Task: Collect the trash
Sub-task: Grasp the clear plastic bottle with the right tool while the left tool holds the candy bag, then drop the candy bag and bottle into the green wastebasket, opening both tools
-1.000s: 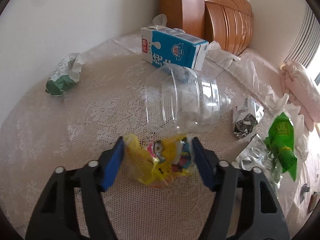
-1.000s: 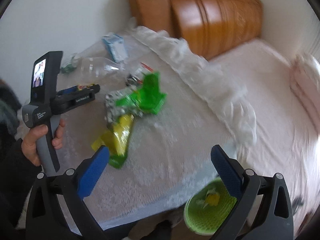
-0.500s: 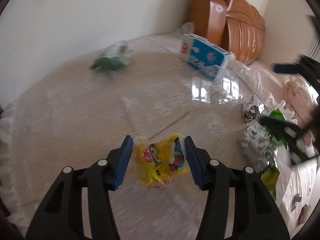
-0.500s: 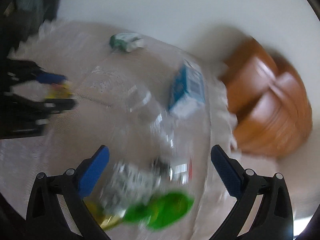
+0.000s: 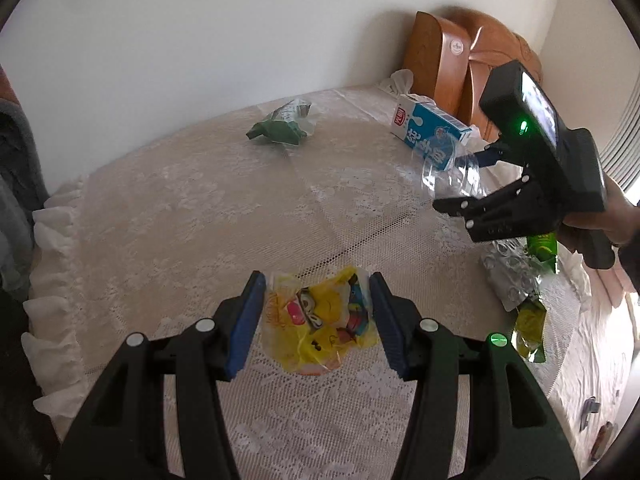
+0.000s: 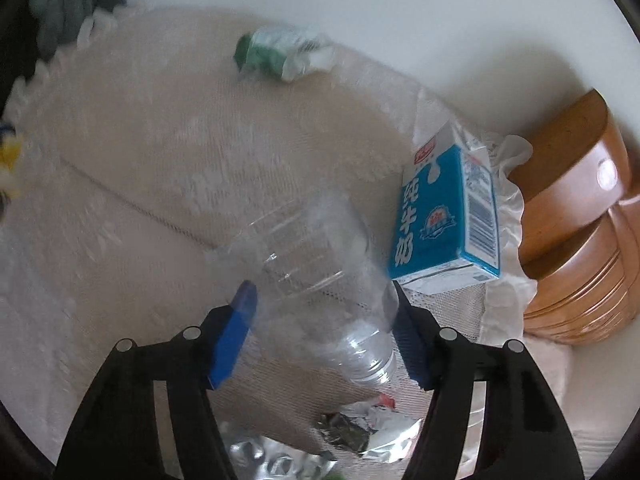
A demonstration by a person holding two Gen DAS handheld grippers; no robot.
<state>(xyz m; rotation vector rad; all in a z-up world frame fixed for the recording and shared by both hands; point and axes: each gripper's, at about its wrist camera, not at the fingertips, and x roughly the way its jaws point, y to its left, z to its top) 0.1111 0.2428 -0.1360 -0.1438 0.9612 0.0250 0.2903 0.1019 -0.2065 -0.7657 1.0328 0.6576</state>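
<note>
My left gripper (image 5: 316,320) is shut on a yellow cartoon snack wrapper (image 5: 320,320) and holds it above the lace tablecloth (image 5: 180,208). My right gripper (image 6: 324,320) is around a clear plastic bottle (image 6: 316,264) that lies on the cloth; its blue fingers (image 6: 234,332) stand on either side of it, and contact is unclear. The right gripper also shows in the left wrist view (image 5: 472,180), over the bottle (image 5: 452,176).
A blue milk carton (image 6: 444,216) lies right of the bottle. A green wrapper (image 6: 276,52) sits near the wall. Silver foil (image 6: 360,432) and green and yellow packets (image 5: 528,292) lie near the right edge. A wooden headboard (image 6: 580,220) stands beyond.
My left gripper pulled back and up with the yellow wrapper. My right gripper swung from the table's edge to the clear bottle and narrowed around it.
</note>
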